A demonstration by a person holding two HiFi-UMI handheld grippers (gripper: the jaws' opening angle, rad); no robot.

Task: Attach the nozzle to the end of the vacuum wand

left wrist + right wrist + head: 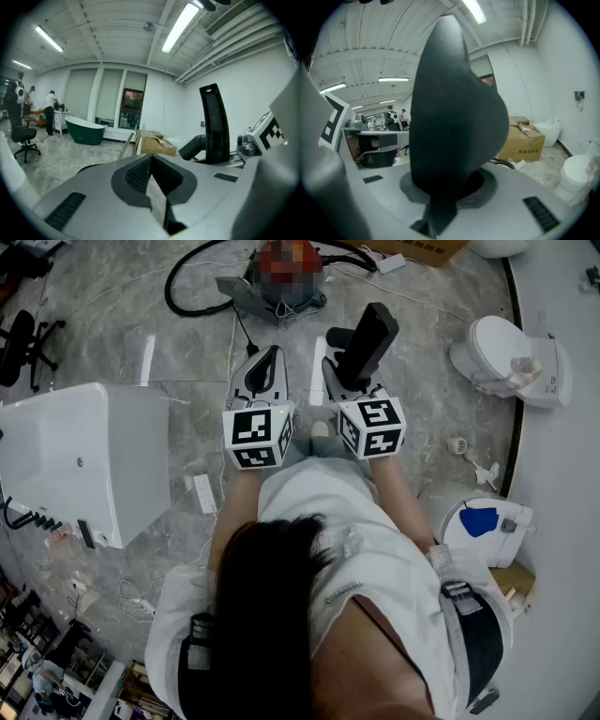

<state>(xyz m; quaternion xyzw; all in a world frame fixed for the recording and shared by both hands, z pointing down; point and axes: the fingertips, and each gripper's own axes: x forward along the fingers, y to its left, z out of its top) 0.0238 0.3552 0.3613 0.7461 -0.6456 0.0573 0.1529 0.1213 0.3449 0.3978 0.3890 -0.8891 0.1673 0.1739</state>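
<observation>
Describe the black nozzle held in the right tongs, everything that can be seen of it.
The nozzle is a matte black, plastic-looking piece: a long, flat, gently curved slab with a round dark-grey neck branching off sideways near its lower end. It stands on end, leaning slightly, held in the air. The right tongs are clamped on its lower part. Nothing else touches it, and nothing is joined to the neck's open end.

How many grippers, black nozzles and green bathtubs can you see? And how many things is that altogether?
Grippers: 2, the left gripper and the right gripper
Black nozzle: 1
Green bathtub: 1
Total: 4
</observation>
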